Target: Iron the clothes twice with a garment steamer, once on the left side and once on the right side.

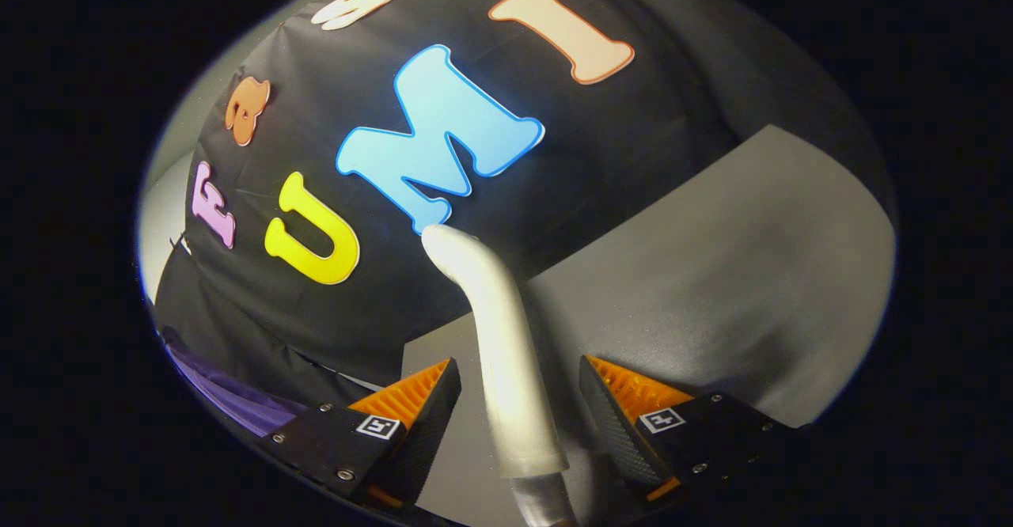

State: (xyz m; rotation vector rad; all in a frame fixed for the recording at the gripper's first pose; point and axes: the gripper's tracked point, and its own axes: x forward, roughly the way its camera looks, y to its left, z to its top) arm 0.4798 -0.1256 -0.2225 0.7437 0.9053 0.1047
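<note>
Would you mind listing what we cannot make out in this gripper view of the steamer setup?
- Steamer handle: its lower end is cut off below the tongs; the steamer's head is hidden.
- Grip: the fingers flank the handle with gaps showing, so whether they press it is unclear.
- Purple garment: just a strip shows beside the left finger, cut off by the view's edge.
- Grey board: what it is cannot be told.

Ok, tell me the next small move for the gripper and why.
Probably close the fingers on the steamer handle. The gripper is open: the handle stands between the fingers with gaps on both sides, so nothing presses on it yet. A purple garment lies off beyond the left finger, and reaching it likely needs a firm hold first.
</note>
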